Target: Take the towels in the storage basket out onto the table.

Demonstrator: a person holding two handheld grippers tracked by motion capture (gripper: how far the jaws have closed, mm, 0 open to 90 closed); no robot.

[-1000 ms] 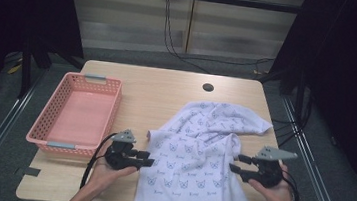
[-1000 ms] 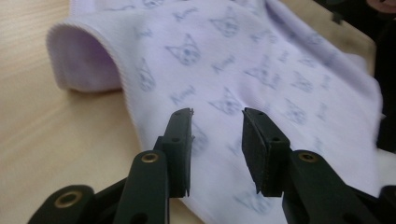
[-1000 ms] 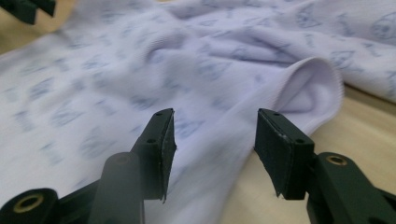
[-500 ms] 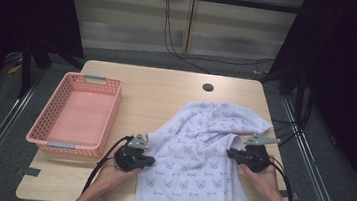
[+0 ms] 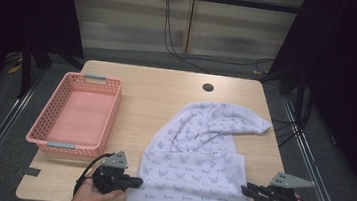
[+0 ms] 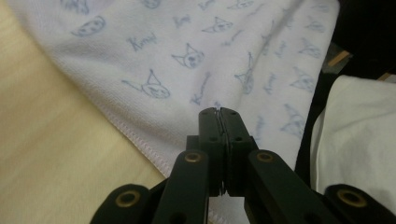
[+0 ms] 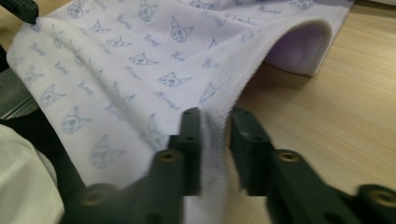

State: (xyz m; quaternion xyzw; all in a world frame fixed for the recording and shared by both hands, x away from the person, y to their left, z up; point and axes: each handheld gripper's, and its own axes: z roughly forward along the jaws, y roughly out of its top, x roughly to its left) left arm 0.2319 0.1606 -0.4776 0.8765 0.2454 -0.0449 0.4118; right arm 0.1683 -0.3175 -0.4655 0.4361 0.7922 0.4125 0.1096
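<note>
Cloth (image 5: pixel 194 172) edge is pinched in the shut left claw (image 6: pixel 219 112); right claw (image 7: pixel 215 116), just opening, straddles its hem.

Basket (image 5: pixel 75 116) left of towel (image 5: pixel 199 173)

A light wooden rectangular counter (image 5: pixel 162 94) with rounded corners fills the middle of the high view, with a small dark round hole (image 5: pixel 208 87) near its far edge, upper centre of the frame. On its left side lies a pink plastic lattice basket (image 5: pixel 46 117) with grey handles, long side running away from the viewer. From the centre toward the lower right lies a white towel printed with pale blue cat faces (image 5: pixel 199 168): its near part is spread flat and hangs over the counter's near edge, while its far part is bunched into folds with a corner reaching toward the right edge.
</note>
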